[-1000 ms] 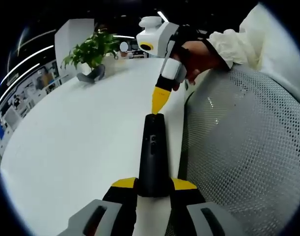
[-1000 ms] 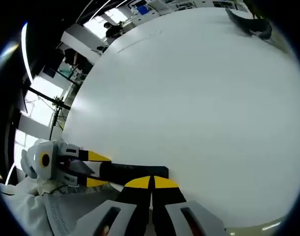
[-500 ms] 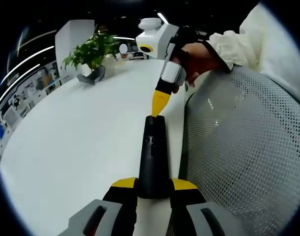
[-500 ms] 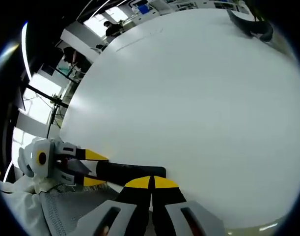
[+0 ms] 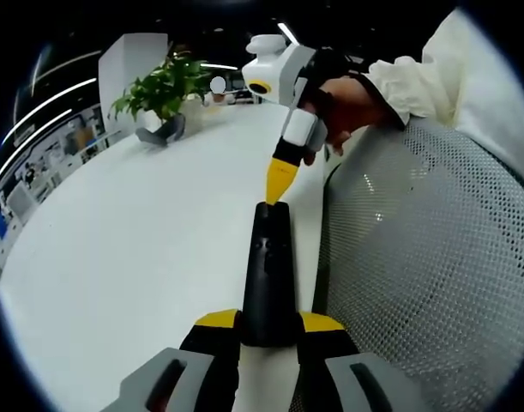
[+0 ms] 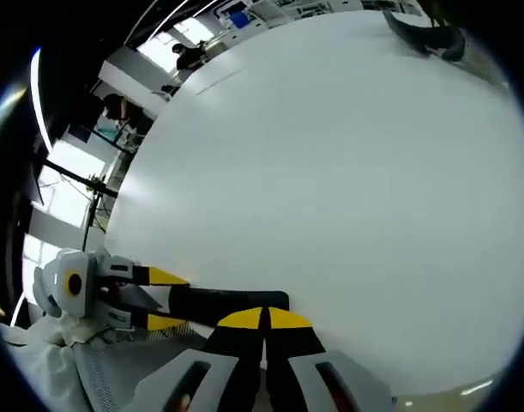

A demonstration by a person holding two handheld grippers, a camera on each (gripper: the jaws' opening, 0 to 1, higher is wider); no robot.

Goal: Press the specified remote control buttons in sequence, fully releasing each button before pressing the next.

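A long black remote control (image 5: 268, 266) lies over the white table (image 5: 133, 240) near its edge, pointing away from me. My left gripper (image 5: 268, 319) is shut on its near end, one yellow tip on each side. My right gripper (image 5: 276, 184), held by a hand (image 5: 352, 94) in a white sleeve, comes down from above with its jaws together, the yellow point touching the remote's far end. In the right gripper view, my right gripper (image 6: 262, 318) is shut right over the remote control (image 6: 223, 302), and the left gripper (image 6: 169, 299) clamps it from the left.
A potted green plant (image 5: 161, 88) stands at the table's far side, and its dark pot (image 6: 420, 39) shows at the top right of the right gripper view. A grey mesh chair back (image 5: 416, 275) rises close by the table edge. The wide white table (image 6: 347, 172) stretches beyond the remote.
The right gripper's yellow point has come down a little onto the remote's far end and stayed there. The left gripper's hold has not changed. The right gripper view has shifted slightly.
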